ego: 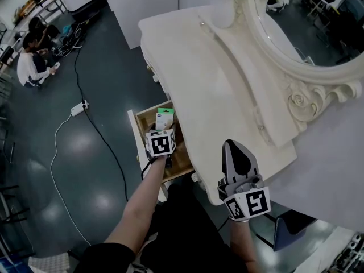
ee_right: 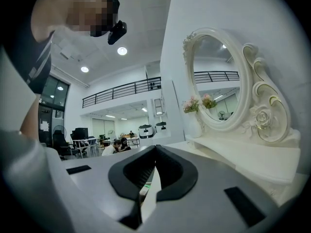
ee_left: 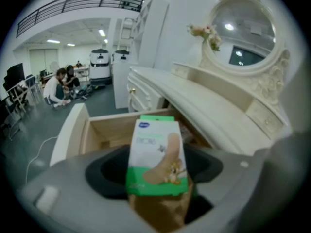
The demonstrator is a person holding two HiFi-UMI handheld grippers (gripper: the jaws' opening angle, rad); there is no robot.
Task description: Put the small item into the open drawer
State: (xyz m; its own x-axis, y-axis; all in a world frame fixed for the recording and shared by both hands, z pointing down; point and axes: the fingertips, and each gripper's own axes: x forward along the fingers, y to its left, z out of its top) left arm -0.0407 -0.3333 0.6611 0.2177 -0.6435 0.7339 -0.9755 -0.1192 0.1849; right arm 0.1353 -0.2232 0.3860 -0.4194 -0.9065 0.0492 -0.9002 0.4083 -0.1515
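A small green and white plaster box [ee_left: 155, 157] sits between the jaws of my left gripper [ee_left: 156, 178], which is shut on it. In the head view the left gripper [ego: 165, 124] holds the box [ego: 165, 117] over the open wooden drawer [ego: 146, 120] that sticks out of the white dressing table [ego: 216, 73]. The drawer's inside [ee_left: 104, 132] shows just beyond the box in the left gripper view. My right gripper [ego: 234, 151] hangs over the table's front edge to the right of the drawer. Its jaws [ee_right: 155, 152] meet at the tips with nothing between them.
An oval mirror [ego: 318, 21] and a vase of flowers [ego: 224, 4] stand at the back of the table. On the dark floor to the left lie a power strip [ego: 78, 108] and its cable. People [ego: 31, 67] sit on the floor far left.
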